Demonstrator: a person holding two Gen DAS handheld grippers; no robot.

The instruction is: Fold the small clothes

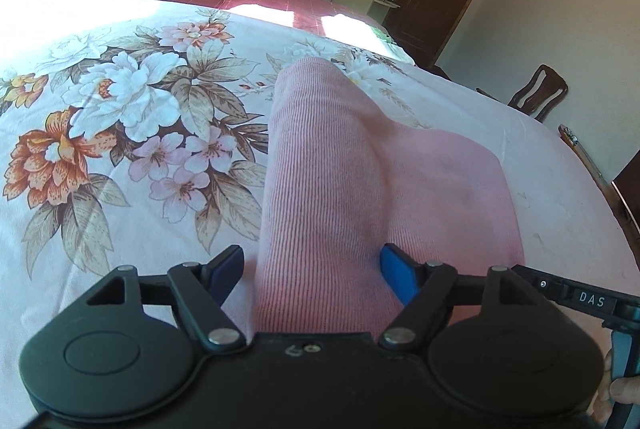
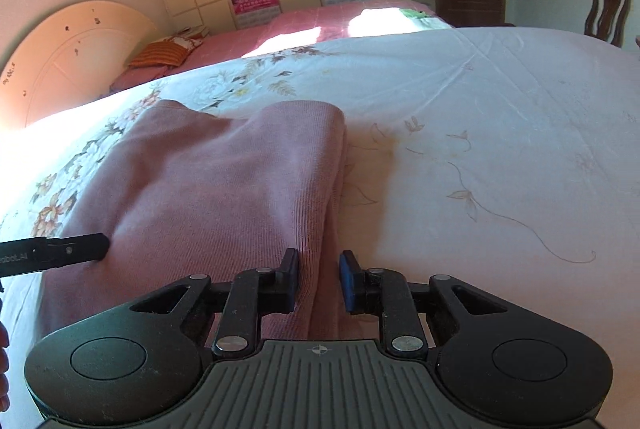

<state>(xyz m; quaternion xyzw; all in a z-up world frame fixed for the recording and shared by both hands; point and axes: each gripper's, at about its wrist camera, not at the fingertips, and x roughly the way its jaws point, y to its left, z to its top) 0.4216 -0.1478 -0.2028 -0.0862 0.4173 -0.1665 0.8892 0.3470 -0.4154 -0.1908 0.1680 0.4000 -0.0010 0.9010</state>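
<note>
Floral bedspread bears pink garment between spread left tongs; right tongs pinch its edge.

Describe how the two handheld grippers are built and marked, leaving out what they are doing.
The left gripper is matte black plastic, with two round housings, silver rivets on its linkage bars and blue pads on its fingers. The right gripper matches it, with a ribbed grey plate carrying a crosshair mark. White lettering, "DAS", shows on the right gripper's side in the left wrist view.
</note>
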